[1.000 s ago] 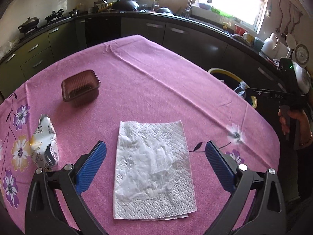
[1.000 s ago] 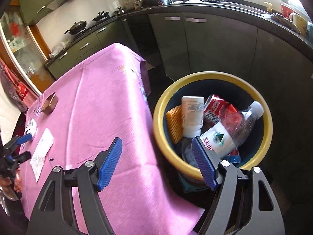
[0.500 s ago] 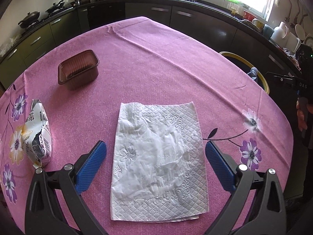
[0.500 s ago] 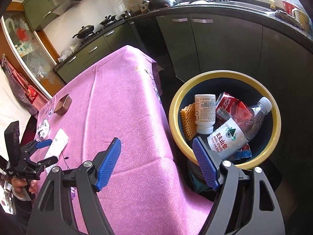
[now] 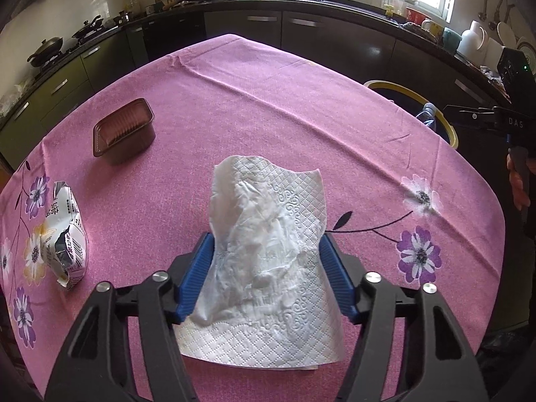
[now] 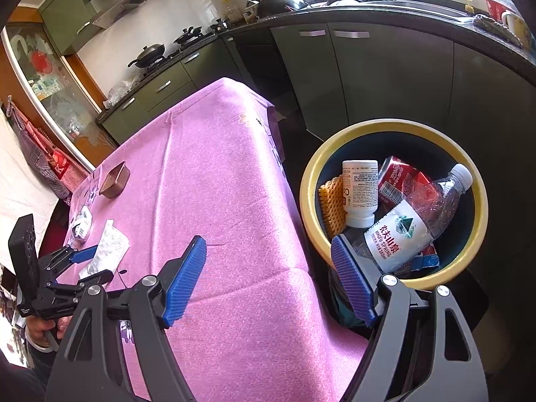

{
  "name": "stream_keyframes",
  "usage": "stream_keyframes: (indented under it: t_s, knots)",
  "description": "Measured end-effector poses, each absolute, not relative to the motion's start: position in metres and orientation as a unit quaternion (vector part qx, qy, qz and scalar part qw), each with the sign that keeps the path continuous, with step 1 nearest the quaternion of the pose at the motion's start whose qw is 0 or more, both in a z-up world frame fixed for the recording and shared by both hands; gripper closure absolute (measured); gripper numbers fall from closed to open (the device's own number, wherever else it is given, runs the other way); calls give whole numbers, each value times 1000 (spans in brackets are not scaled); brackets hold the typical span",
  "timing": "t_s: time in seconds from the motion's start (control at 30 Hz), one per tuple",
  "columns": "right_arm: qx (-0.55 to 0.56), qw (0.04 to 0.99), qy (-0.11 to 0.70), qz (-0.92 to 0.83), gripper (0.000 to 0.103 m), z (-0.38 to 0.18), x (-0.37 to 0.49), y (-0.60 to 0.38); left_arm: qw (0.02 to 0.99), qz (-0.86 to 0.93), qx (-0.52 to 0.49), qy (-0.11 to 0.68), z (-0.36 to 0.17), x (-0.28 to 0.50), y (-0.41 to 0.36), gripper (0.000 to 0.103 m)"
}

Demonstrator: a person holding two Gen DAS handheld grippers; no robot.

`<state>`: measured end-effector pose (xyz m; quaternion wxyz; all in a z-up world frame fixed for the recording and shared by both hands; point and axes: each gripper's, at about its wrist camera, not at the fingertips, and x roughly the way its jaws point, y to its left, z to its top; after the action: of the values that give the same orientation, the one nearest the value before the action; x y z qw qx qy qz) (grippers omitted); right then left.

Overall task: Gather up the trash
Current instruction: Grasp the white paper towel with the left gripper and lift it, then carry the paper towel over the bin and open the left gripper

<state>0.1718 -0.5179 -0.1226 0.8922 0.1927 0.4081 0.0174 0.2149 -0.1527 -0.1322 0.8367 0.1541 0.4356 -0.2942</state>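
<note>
Kitchen setting: dark lower cabinets (image 5: 335, 33) along the walls, cluttered counter with sink under a bright window. Pink floral tablecloth (image 5: 268, 107) over the table, fully covered.

Left gripper (image 5: 266, 278): blue pads (image 5: 197, 274) pressed in against both sides of a white embossed paper napkin (image 5: 268, 241). Napkin bunched and humped up between the pads, far edge lifted and curling, near edge lying flat on the cloth below the jaws. Seen from the right wrist view as well: napkin (image 6: 109, 248) pinched at the near corner of the table, left gripper (image 6: 85, 264) closed onto it.

Elsewhere on the cloth: brown plastic tray (image 5: 124, 130), upright, far left, well apart from the napkin. Crumpled white snack wrapper (image 5: 63, 231) with printed text at the left edge, beside the left gripper, not touching it.

Right gripper (image 6: 268, 281): jaws spread wide, nothing between them, held above the table's edge next to the bin.

Yellow-rimmed trash bin (image 6: 308, 187) on the floor just beside the table. Contents: clear water bottle (image 6: 412, 221) with white label, lying tilted on top; white pill bottle (image 6: 360, 194), cap downward; red carton (image 6: 400, 177) behind both; orange waffle-textured item (image 6: 331, 204) against the left wall. Bin rim (image 5: 395, 85) partly visible past the table's far right edge in the left wrist view.
</note>
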Motion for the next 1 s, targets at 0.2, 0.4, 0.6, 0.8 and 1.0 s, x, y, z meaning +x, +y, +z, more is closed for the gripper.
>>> stream_keyframes:
  t_s: [0.2,0.4,0.6,0.8,1.0]
  knots:
    - [191,892,409,22,27,-123,173,-514,834,-304,127,442,-128,220,-146,90]
    - [194,893,405,21,27,-122,171,-517,830,-332,110,434,-124,217,-148,97]
    - [200,894,401,19,27,-121,168,-522,827,-355,107,423,-117,211,-154,97]
    - [205,896,393,19,27,-117,159,-530,819,-364,115,429,-110,209,-172,97]
    - [214,901,376,19,23,-110,139,-551,812,-384,123,422,-81,212,-211,97]
